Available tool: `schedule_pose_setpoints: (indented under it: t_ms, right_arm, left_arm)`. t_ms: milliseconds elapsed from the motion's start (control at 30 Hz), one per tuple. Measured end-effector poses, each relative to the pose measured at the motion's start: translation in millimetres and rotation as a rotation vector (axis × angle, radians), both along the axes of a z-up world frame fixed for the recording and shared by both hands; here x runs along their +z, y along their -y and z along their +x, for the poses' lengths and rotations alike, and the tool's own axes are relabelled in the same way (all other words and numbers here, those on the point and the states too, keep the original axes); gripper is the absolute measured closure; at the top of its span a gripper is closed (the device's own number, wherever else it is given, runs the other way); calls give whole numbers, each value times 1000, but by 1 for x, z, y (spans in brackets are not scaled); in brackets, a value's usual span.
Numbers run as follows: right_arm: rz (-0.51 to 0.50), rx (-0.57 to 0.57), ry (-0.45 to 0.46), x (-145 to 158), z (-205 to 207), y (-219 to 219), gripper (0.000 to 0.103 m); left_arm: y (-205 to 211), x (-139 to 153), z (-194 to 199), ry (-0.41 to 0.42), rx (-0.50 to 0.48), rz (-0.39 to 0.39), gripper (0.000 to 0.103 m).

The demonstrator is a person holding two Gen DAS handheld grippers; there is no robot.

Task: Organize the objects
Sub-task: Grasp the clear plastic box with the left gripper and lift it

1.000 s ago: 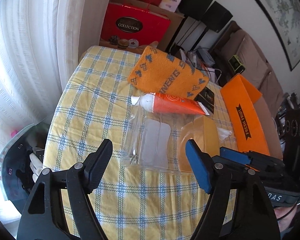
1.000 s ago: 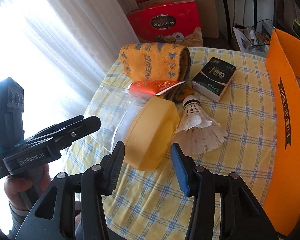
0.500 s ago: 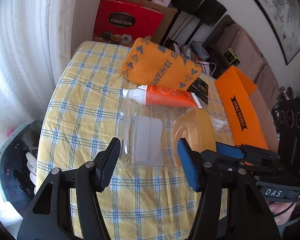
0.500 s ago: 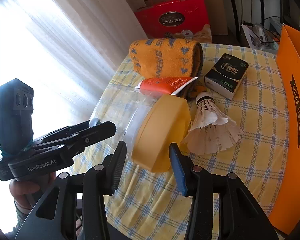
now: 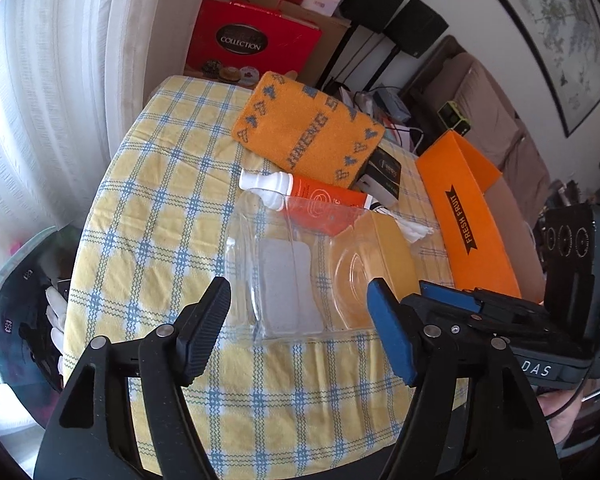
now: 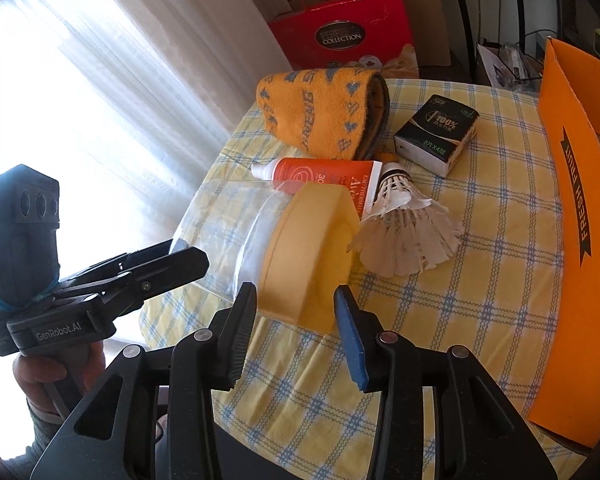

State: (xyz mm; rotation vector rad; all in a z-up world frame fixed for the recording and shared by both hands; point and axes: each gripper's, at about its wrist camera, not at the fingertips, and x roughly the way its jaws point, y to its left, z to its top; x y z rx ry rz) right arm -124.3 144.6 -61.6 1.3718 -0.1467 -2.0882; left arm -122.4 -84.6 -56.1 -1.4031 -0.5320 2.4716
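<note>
Two grippers hover over a table (image 5: 148, 208) covered in yellow-and-blue check cloth. Left gripper (image 5: 300, 304): jaws opening, standing wide of a clear plastic jar (image 5: 276, 276) that lies on its side; the pads do not touch it in the left wrist view. From the right wrist view the left gripper (image 6: 180, 254) sits at 9 o'clock of the jar (image 6: 236, 232), its tips at the jar's base; contact there cannot be told. A hand (image 6: 56, 376) holds its handle.

Right gripper (image 6: 296, 304): jaws part open, straddling the near edge of the yellow lid (image 6: 312, 256) on the jar's mouth — a gap shows beside each pad, so no grip is seen.

Around the jar:
- orange tube (image 6: 324, 176) with white cap, lying flat at 12 o'clock of the lid, touching it.
- white feather shuttlecock (image 6: 404, 224) at 3 o'clock of the lid, just beside it, cork end towards the tube.
- folded orange towel (image 6: 324, 112) with blue pattern, at 12 o'clock beyond the tube.
- black tissue pack (image 6: 436, 132) at 1 o'clock, beside the towel.
- orange cardboard box (image 6: 576, 216) marked FRESH FRUIT — along the table's 3 o'clock edge, well apart from the jar.

Red gift bag (image 5: 252, 44) stands beyond the table's far end, beside a white curtain (image 5: 60, 80).
</note>
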Motion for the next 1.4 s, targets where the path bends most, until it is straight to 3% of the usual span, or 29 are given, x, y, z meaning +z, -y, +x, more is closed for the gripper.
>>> schedule_pose_setpoints:
  t_ms: [167, 300, 500, 967, 1400]
  right_arm:
    - [-57, -37, 36, -4, -13, -1, 59]
    - [-85, -42, 55, -5, -18, 1, 60]
    - [-55, -28, 37, 2, -14, 5, 63]
    - [-48, -41, -122, 65, 5, -19, 63]
    - [-35, -202, -227, 118, -8, -107, 63]
  left_arm:
    - [0, -6, -17, 9, 17, -21, 36]
    - [-1, -13, -21, 21, 9, -5, 42]
    - [-8, -6, -16, 14, 3, -36, 47]
    - [-31, 58, 0, -125, -37, -45, 49]
    - [-125, 104, -23, -210, -164, -32, 49]
